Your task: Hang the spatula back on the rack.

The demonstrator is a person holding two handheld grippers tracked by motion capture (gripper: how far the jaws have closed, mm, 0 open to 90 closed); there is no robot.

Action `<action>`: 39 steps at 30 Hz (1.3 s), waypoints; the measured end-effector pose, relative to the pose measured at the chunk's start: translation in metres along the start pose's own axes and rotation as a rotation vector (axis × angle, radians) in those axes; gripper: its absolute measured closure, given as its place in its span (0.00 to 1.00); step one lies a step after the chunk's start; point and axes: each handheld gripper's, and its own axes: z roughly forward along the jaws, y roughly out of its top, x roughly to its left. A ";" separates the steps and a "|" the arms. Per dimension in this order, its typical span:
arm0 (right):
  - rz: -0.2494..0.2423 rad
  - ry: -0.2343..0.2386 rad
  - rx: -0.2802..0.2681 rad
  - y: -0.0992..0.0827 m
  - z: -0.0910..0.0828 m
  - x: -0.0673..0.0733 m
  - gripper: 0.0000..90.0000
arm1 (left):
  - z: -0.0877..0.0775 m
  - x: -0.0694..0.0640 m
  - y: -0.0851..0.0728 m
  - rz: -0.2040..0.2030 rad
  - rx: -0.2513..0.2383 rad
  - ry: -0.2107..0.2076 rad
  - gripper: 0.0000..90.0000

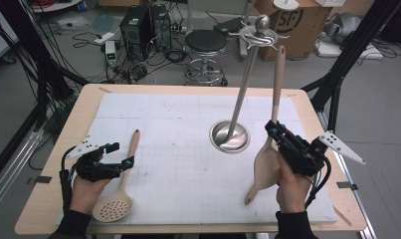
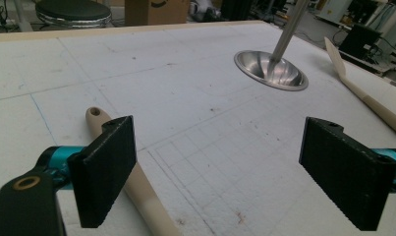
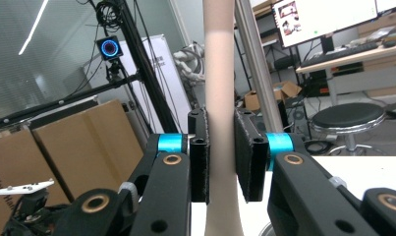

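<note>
My right gripper [image 1: 276, 133] is shut on the pale handle of a wooden spoon [image 1: 277, 79], held upright with its broad head [image 1: 264, 162] hanging below the jaws. The right gripper view shows both pads [image 3: 199, 155] pressing that handle [image 3: 220, 73]. At the left, my left gripper [image 1: 122, 154] rests low on the mat, open, its jaws wide apart [image 2: 222, 147]. A slotted spoon [image 1: 113, 206] lies there; its handle [image 2: 136, 182] runs under the left-hand jaw, untouched by the pads. A steel utensil stand [image 1: 229, 136] rises to hooks [image 1: 260, 35].
A pale spatula [image 2: 362, 98] lies flat on the white gridded mat [image 1: 178, 149], right of the stand's dish-shaped base [image 2: 271, 71]; its handle end [image 1: 249, 196] shows below the held spoon. Beyond the table's far edge stand a stool [image 1: 205, 45], boxes and cables.
</note>
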 end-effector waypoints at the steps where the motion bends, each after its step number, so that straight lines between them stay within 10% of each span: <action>1: 0.004 0.003 0.003 0.001 0.002 -0.001 0.87 | 0.000 0.000 0.000 -0.002 -0.003 0.001 0.16; 23: 0.029 -0.012 0.084 -0.006 0.034 -0.021 0.72 | 0.000 0.000 0.000 0.001 0.001 -0.006 0.16; 39: -0.023 -0.029 0.004 0.012 0.034 -0.022 0.62 | -0.003 0.000 0.002 0.007 -0.007 -0.006 0.16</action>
